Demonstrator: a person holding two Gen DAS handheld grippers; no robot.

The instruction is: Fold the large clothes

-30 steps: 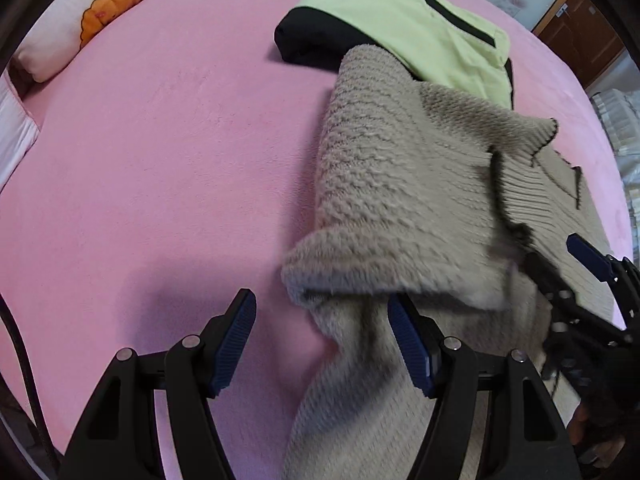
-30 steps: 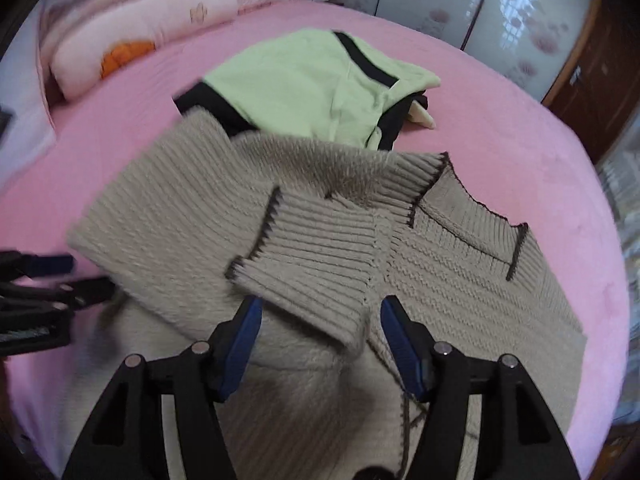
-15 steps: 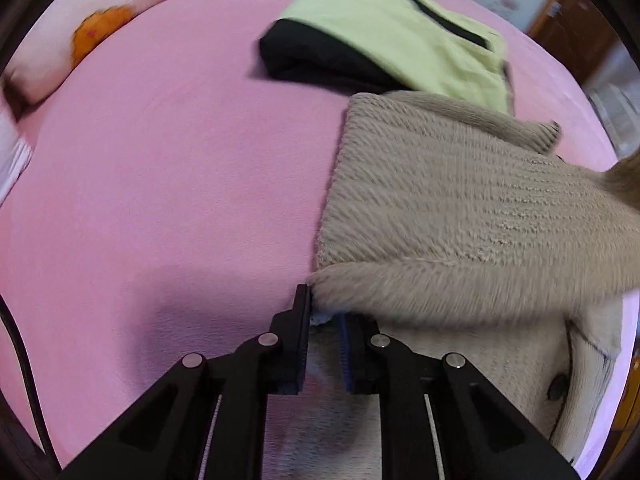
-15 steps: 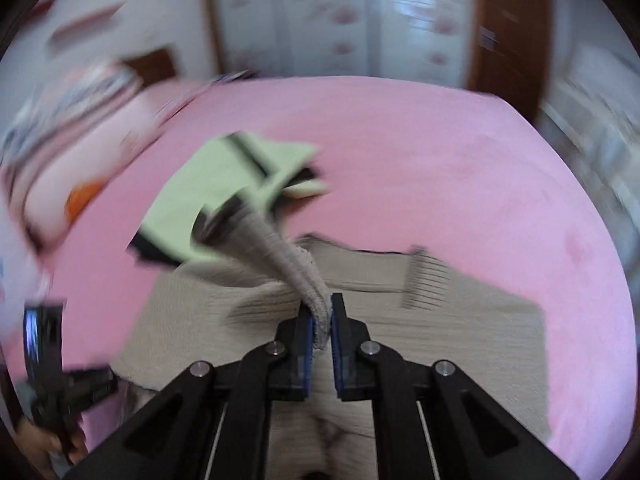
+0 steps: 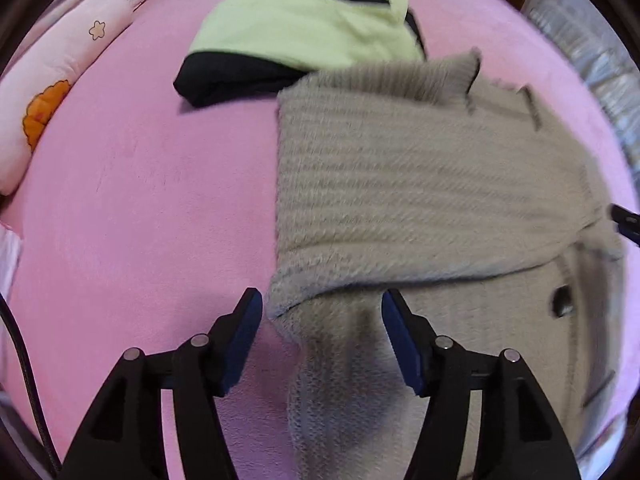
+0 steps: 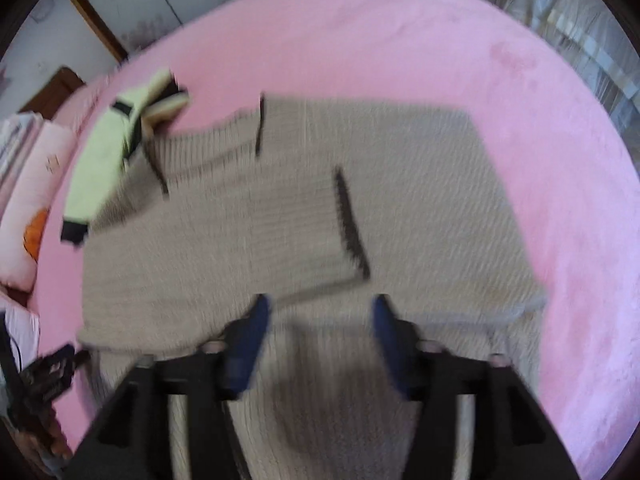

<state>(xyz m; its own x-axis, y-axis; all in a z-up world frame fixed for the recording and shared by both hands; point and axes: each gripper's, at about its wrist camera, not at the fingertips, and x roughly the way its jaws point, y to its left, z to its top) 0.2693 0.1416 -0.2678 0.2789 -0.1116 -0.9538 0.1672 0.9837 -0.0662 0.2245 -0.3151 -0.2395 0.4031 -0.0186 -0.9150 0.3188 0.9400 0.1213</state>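
Beige ribbed-knit sweater (image 5: 420,184), pink plush bedspread (image 5: 140,184)

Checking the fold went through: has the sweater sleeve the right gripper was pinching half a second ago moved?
Yes. The sleeve has dropped out of the right gripper and lies flat across the beige knit sweater, nearer than the green garment.

Sweater (image 5: 420,184) flat on bed (image 5: 140,200), folded garment (image 5: 304,28) behind it.
Garment's near edge touches the sweater's far edge; pillow (image 5: 52,80) at bed's left edge, well apart from both; sweater's upper fold lies over its lower part, nearest the camera.
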